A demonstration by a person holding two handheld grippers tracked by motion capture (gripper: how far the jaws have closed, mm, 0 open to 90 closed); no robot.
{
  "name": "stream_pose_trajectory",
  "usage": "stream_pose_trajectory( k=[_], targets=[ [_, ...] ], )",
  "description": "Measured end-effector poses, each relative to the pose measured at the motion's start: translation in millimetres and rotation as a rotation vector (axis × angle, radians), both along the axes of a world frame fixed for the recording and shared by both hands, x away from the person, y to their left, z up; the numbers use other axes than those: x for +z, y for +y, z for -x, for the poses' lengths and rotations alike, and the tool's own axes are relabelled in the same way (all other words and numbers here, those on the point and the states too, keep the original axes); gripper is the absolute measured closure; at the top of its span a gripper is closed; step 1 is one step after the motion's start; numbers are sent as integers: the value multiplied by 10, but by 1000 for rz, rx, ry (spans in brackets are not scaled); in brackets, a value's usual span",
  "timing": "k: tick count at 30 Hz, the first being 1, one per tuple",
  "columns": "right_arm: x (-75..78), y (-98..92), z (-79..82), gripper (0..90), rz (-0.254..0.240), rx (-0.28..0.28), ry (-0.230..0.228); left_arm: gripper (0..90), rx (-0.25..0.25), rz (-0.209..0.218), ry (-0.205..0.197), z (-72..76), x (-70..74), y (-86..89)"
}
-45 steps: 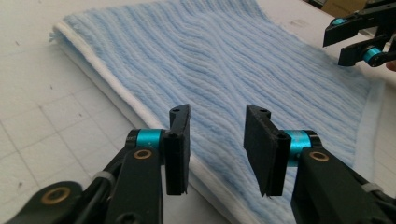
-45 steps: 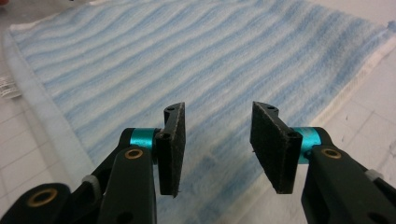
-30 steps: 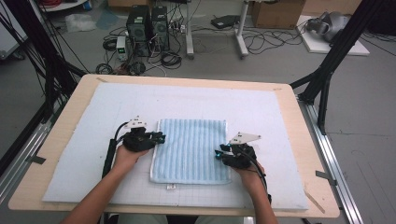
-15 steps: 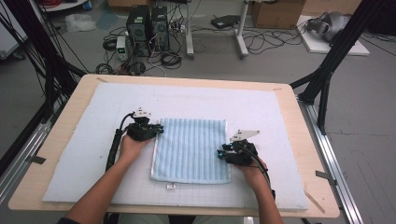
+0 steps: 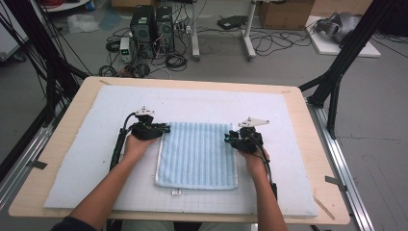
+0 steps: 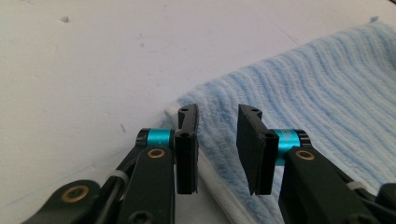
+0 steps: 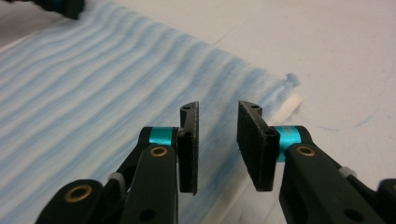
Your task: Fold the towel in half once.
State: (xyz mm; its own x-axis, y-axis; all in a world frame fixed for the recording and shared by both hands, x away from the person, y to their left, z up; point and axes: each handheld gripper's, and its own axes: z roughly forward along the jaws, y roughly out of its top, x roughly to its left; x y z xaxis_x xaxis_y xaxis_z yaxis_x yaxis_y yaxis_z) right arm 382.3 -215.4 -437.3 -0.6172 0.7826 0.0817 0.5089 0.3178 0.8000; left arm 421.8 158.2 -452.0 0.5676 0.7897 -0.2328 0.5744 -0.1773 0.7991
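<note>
A light blue striped towel (image 5: 198,154) lies flat on the white mat (image 5: 86,154) that covers the wooden tabletop (image 5: 315,125), a little nearer the person's edge than the far one, with a small white tag poking out from its near hem. In the high view the left gripper (image 5: 163,129) sits at the towel's far left corner and the right gripper (image 5: 230,138) at its far right corner, each held in one of the person's hands, the forearms coming in from the near side. In the left gripper view the towel's (image 6: 322,88) corner lies right in front of and under the left gripper (image 6: 218,140); its fingers (image 6: 187,140) stand a narrow gap apart and have just been opening a little, with ribbed cloth seen through the gap but no pad pressing on it. In the right gripper view the right gripper (image 7: 218,140) hovers over the towel's (image 7: 93,93) edge close to its corner, the white hem just to the side; its fingers (image 7: 188,140) also stand a narrow gap apart and have just been closing, and the cloth lies beneath them, not pinched. The picture there is a little blurred. Beyond the tabletop, on the floor, stand computer towers (image 5: 151,24) among loose cables (image 5: 269,43).
</note>
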Motion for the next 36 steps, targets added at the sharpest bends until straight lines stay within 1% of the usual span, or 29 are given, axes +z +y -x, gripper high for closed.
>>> stream_pose_trajectory(
  k=[1,2,4,5,6,7,9,11,12,13,14,15,17,19,20,22,23,24,25,27,29,31,32,35,36],
  targets=[
    [-28,20,-81,702,12,-8,7,706,6,-1,5,-7,-3,-1],
    [-44,34,-123,704,26,-21,13,714,10,-1,6,-11,-3,-6],
    [-91,50,-225,705,72,-48,44,723,7,-32,-3,-7,2,-15],
    [-99,40,-255,713,60,-58,49,728,9,-43,-12,-2,3,-28],
    [-96,34,-274,715,64,-74,47,729,11,-47,-17,2,3,-39],
    [-83,43,-277,713,91,-93,42,729,10,-49,-17,3,4,-39],
    [-76,39,-277,701,101,-94,38,725,11,-52,-14,2,6,-27],
    [-50,27,-253,672,106,-96,40,678,18,-50,-2,4,15,-5],
    [-38,20,-242,659,96,-92,40,650,20,-43,12,6,20,14],
    [-17,9,-227,649,85,-83,37,642,12,-19,21,12,27,40],
    [12,3,-200,635,82,-82,30,632,8,9,10,32,44,66],
    [47,-8,-163,622,66,-73,13,611,3,24,-1,50,62,83],
    [91,-26,-102,581,51,-63,-16,579,-12,75,-32,102,112,134],
    [124,-55,-23,506,37,-49,-42,525,-33,122,-68,165,156,185],
    [135,-71,20,455,29,-50,-51,501,-46,141,-77,198,175,210],
    [145,-114,107,362,1,-55,-47,397,-71,165,-91,251,208,253],
    [146,-138,143,326,-11,-47,-46,338,-77,178,-105,277,223,270],
    [147,-155,185,280,-17,-49,-45,294,-82,187,-127,309,237,290],
    [149,-171,231,245,-10,-54,-52,256,-86,191,-139,335,251,311],
    [152,-203,313,204,-13,-54,-67,181,-101,203,-157,380,268,346],
    [164,-235,378,176,-24,-58,-90,179,-110,208,-173,411,289,371],
    [194,-264,430,117,-42,-67,-110,179,-117,223,-189,448,310,392],
    [213,-279,453,114,-53,-75,-126,179,-123,223,-200,475,319,402],
    [272,-322,555,114,-73,-73,-177,179,-134,227,-230,572,338,402],
    [284,-330,577,114,-73,-71,-183,179,-142,223,-240,599,348,399]
  ],
)
